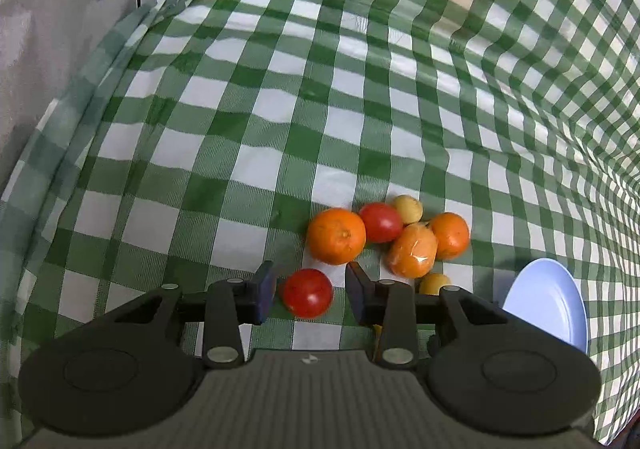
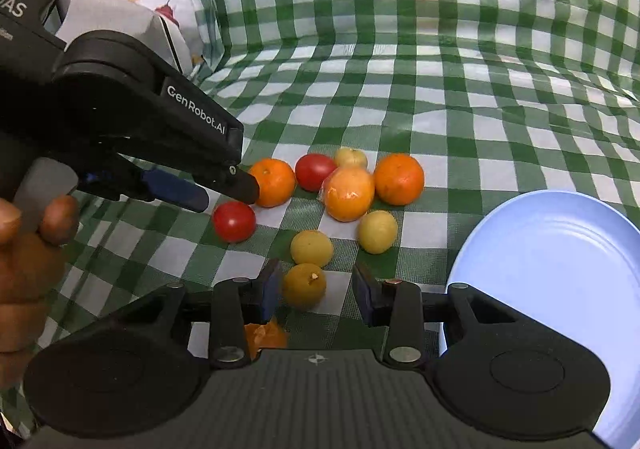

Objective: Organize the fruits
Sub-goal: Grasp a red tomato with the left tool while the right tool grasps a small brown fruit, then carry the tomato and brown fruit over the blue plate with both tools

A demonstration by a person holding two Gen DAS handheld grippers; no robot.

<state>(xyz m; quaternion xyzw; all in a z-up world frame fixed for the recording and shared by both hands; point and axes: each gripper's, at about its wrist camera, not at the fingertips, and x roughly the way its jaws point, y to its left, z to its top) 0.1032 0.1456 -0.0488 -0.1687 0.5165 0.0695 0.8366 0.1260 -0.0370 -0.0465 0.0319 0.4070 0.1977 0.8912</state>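
A red tomato (image 1: 307,293) lies on the green checked cloth (image 1: 280,109) between the fingers of my left gripper (image 1: 310,289), which is open, with gaps on both sides. The right wrist view shows that left gripper (image 2: 224,197) from the side, tips just above this tomato (image 2: 234,221). My right gripper (image 2: 318,289) is open around a yellow fruit (image 2: 304,285), which sits close to the left pad and away from the right one. Beyond lie two oranges (image 2: 273,182) (image 2: 399,179), a wrapped orange (image 2: 349,194), another tomato (image 2: 315,171) and more yellow fruits (image 2: 311,248).
A pale blue plate (image 2: 560,269) sits at the right, also seen in the left wrist view (image 1: 548,309). The cloth rises like a wall at the back. White fabric (image 2: 120,17) lies at the far left. A hand (image 2: 32,241) holds the left gripper. An orange piece (image 2: 266,335) shows under my right gripper.
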